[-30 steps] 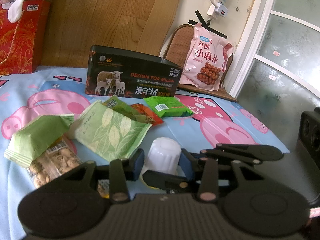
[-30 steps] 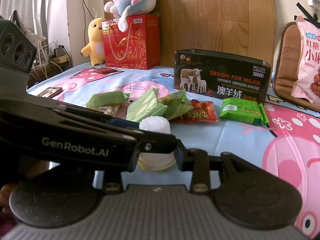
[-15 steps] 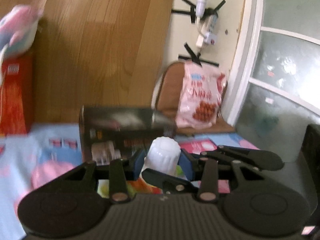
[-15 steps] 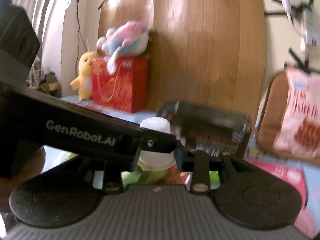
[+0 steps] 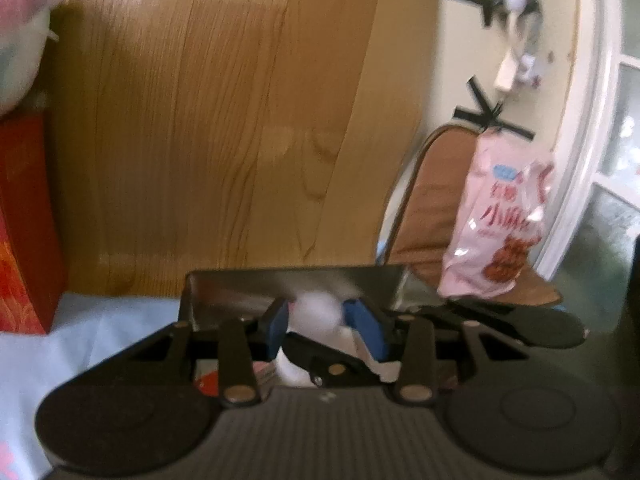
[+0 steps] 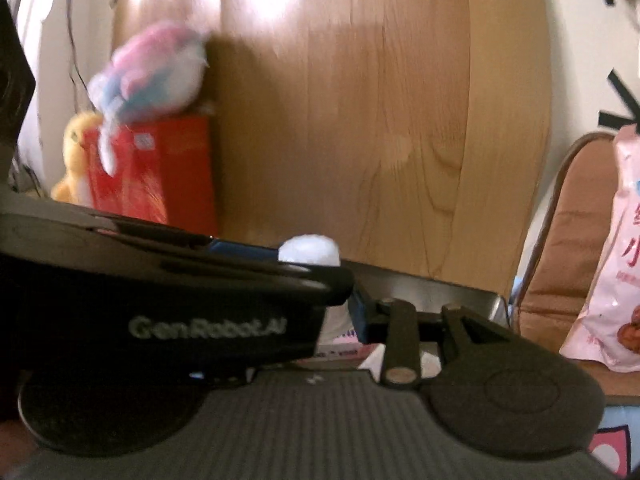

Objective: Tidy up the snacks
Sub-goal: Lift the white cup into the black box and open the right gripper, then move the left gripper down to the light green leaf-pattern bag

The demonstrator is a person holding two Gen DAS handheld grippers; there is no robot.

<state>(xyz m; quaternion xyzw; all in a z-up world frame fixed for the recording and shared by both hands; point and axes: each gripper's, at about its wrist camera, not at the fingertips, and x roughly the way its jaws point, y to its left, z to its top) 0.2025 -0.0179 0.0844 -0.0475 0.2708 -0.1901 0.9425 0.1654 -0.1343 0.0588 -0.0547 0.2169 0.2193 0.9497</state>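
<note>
Both tongs clamp the white bottle (image 5: pixel 320 312): left tongs (image 5: pixel 326 322), right tongs (image 6: pixel 340 308), jaws just easing open. Risk: bottle slips short of the open box (image 5: pixel 296 284).

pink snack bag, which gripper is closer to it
Right. The right gripper lies between the pink snack bag and the white cup; the left gripper, clamped on that cup, is farther.

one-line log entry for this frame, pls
left claw: shut on white bottle | right claw: also around bottle, grip unclear | bottle: before open dark box | blur: heavy
</note>
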